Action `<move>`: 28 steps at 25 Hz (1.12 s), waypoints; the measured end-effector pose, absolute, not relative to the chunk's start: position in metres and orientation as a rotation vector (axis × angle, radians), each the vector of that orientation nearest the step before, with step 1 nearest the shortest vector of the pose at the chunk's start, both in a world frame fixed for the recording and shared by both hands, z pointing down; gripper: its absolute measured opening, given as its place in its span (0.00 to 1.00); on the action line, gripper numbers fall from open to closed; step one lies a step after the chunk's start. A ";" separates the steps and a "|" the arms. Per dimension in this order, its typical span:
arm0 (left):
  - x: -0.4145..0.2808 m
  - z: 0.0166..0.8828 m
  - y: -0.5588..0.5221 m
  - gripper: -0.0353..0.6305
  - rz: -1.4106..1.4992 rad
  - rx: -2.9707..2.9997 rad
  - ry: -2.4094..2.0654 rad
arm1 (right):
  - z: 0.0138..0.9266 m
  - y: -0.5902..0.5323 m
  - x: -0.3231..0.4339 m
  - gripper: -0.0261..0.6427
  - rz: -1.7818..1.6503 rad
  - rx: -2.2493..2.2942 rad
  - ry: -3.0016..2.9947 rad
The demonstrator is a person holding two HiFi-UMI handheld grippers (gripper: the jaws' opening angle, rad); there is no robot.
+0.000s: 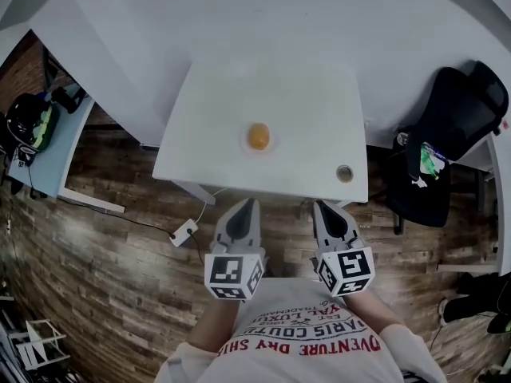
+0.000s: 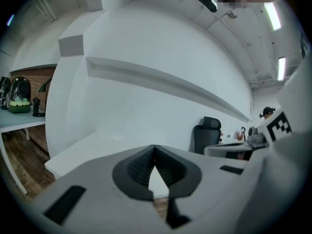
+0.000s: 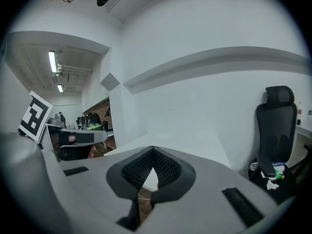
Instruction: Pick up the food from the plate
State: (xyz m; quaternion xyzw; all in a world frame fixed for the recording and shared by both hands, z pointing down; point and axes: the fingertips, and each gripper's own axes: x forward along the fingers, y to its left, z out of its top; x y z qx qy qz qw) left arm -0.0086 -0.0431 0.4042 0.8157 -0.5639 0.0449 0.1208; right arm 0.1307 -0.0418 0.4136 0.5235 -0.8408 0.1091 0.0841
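Observation:
An orange, round piece of food (image 1: pixel 258 136) sits on a pale plate (image 1: pixel 246 147) near the middle of the white table (image 1: pixel 215 110). Both grippers hover short of the table's near edge, over the wooden floor, pointing toward the table. My left gripper (image 1: pixel 248 204) is shut with nothing between its jaws; in the left gripper view its pads (image 2: pixel 142 167) meet at the tip. My right gripper (image 1: pixel 320 207) is also shut and empty, its pads (image 3: pixel 168 169) touching. The food does not show in either gripper view.
A small round object (image 1: pixel 344 173) lies near the table's front right corner. A black office chair (image 1: pixel 459 110) stands to the right. At the left, a side desk (image 1: pixel 56 146) carries a dark bag (image 1: pixel 30 122). A power strip (image 1: pixel 184 231) lies on the floor.

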 end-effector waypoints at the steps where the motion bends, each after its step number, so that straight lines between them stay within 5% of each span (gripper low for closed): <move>1: -0.013 0.403 -0.058 0.06 0.132 2.389 -1.637 | 0.413 -0.056 0.127 0.05 0.331 1.575 -2.500; 17: -0.084 0.399 -0.252 0.06 0.215 2.508 -1.458 | 0.408 -0.234 0.059 0.05 0.380 1.776 -2.365; 28: -0.060 0.474 -0.288 0.06 0.366 2.328 -1.362 | 0.458 -0.284 0.074 0.05 0.487 1.662 -2.300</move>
